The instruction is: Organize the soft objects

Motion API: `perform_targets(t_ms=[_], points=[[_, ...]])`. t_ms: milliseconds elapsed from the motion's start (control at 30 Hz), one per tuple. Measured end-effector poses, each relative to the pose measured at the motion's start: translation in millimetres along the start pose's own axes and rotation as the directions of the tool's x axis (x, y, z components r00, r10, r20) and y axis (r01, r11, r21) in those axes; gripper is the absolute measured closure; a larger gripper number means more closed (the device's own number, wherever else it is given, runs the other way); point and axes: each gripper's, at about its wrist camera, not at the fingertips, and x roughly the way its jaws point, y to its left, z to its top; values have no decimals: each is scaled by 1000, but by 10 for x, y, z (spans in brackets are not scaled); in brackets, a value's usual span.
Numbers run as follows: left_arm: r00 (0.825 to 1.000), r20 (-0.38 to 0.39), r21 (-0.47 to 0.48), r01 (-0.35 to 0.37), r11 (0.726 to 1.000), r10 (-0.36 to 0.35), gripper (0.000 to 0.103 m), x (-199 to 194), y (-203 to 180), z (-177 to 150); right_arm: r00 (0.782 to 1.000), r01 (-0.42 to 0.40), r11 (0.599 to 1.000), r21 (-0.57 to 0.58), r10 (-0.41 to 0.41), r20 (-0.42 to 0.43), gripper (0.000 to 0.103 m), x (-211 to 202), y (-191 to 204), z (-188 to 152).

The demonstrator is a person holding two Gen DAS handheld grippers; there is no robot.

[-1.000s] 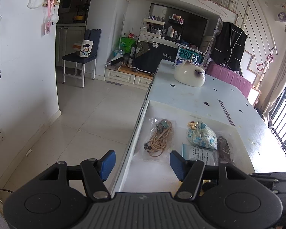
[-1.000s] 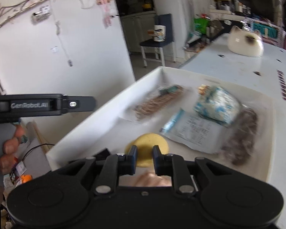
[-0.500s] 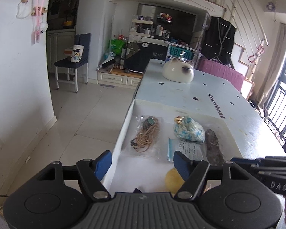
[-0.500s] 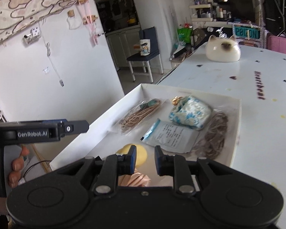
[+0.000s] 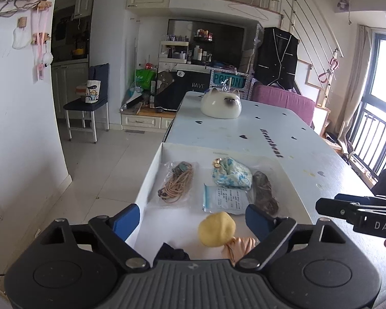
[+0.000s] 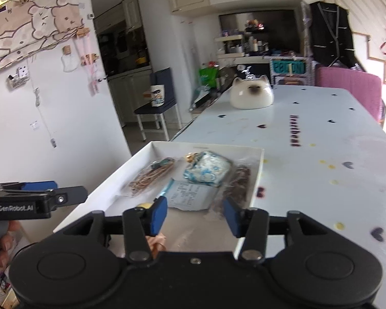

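Item: yellow soft ball (image 5: 217, 229), lying loose at the near end of the white tray (image 5: 151, 172), touching a peach fabric piece (image 5: 240, 247) on its near right.
Orientation: roughly round, so no clear long axis or pointing direction; the peach fabric seems to trail from it toward the camera (its full shape is cut off by the gripper body).
Neighbours: a printed paper packet (image 5: 225, 198) just beyond; a blue-patterned pouch (image 5: 231, 175), a bagged cord bundle (image 5: 177, 182) and a dark bagged bundle (image 5: 265, 193) farther in; a small dark item (image 5: 172, 253) at the near edge.
Grippers: left gripper (image 5: 193, 220) jaws wide apart, empty, straddling the ball's position; right gripper (image 6: 194, 215) jaws likewise apart, empty.
Risks (judged): a round ball may roll when nudged; closing on it could snag the peach fabric too, and the packet sits close enough to be dragged.
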Motion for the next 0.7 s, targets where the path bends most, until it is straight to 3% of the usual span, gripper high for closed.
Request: perform_targets(t_ms=[267, 700], points=[[999, 30, 7, -17, 1000, 17, 3, -166, -112, -195, 995, 84, 996, 0, -84, 55, 36, -281, -76, -182], [998, 55, 56, -16, 998, 13, 0, -284, -255, -419, 968, 220, 976, -4, -218, 124, 14, -596, -138, -487]])
